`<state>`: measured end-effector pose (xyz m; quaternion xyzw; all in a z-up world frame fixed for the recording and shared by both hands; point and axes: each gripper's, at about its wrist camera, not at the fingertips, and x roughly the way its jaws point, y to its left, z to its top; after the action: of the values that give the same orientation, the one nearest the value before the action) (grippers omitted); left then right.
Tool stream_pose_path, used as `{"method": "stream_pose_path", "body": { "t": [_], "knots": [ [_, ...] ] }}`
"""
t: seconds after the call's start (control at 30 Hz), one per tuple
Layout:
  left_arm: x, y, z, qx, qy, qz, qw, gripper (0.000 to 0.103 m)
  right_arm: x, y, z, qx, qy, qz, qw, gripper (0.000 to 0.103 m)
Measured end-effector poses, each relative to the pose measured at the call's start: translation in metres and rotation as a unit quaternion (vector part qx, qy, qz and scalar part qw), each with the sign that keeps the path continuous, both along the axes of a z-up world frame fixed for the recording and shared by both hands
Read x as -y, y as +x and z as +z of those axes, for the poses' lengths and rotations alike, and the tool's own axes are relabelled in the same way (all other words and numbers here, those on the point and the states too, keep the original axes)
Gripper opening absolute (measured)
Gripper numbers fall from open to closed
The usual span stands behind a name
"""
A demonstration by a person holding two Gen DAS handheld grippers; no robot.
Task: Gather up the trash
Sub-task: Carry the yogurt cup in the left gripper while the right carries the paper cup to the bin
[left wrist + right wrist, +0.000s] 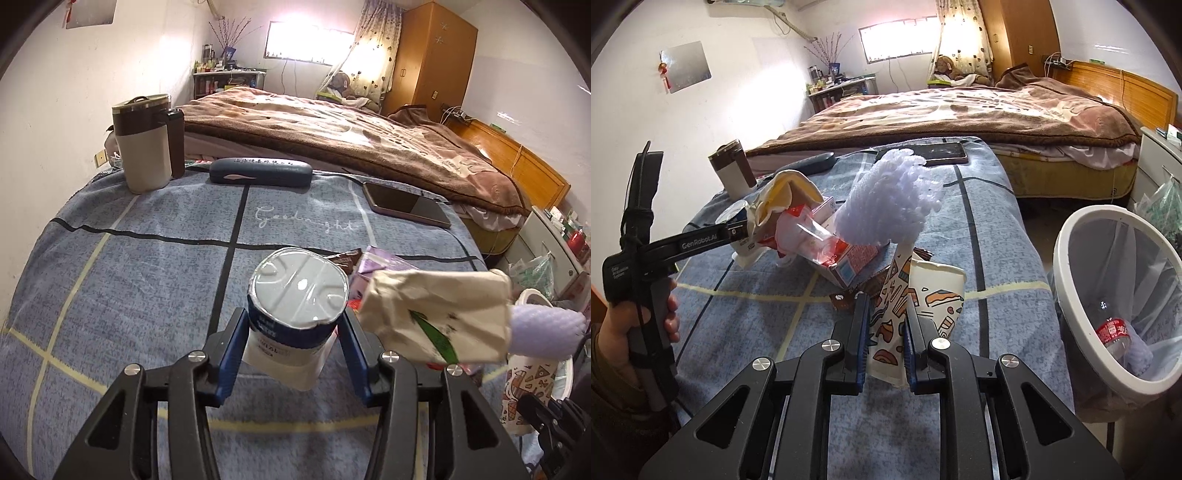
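Observation:
My left gripper [295, 328] is shut on a white and blue yogurt cup [299, 295] with a foil lid, held above the blue blanket. It also shows in the right wrist view [738, 232] at the left. My right gripper [884, 328] is shut on a crushed patterned paper cup [923, 306] that has a purple foam net [894, 199] sticking out of it. A pile of trash lies between them: a crumpled cream bag [436, 314], a red and white carton [849, 262] and clear plastic wrap [805, 236].
A white bin [1071, 236] with a clear liner stands right of the table and holds a plastic bottle [1115, 332]. At the back of the blanket are a brown and cream jug [144, 144], a dark glasses case [260, 171] and a phone [406, 203]. A bed lies beyond.

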<state>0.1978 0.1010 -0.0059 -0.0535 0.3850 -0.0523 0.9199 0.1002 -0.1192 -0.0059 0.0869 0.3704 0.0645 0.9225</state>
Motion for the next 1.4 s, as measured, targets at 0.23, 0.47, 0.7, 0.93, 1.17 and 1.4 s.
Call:
{"method": "stream_pose_path", "body": {
  "t": [0.23,0.47,0.7,0.93,1.17,1.4],
  "knots": [
    [0.001,-0.022,0.010,0.012,-0.001,0.004,0.9999,0.052,0.004,-0.009,0.001,0.001,0.011,0.005,1.000,0.018],
    [0.003,-0.047,0.019,0.029,-0.002,0.006,0.9996,0.052,0.003,-0.022,0.005,0.007,0.009,0.018,1.000,0.018],
    [0.010,-0.071,0.030,0.048,0.002,0.001,0.9989,0.052,0.014,-0.033,0.011,0.021,0.017,0.007,1.000,0.018],
    [0.022,-0.093,0.038,0.061,0.005,-0.013,0.9980,0.052,0.017,-0.042,0.017,0.035,0.018,0.004,0.999,0.018],
    [0.043,-0.109,0.042,0.069,0.009,-0.041,0.9968,0.052,0.026,-0.053,0.021,0.046,0.020,-0.005,0.999,0.018],
    [0.073,-0.118,0.045,0.072,0.017,-0.074,0.9945,0.052,0.038,-0.059,0.028,0.057,0.017,-0.020,0.998,0.018]
  ]
}}
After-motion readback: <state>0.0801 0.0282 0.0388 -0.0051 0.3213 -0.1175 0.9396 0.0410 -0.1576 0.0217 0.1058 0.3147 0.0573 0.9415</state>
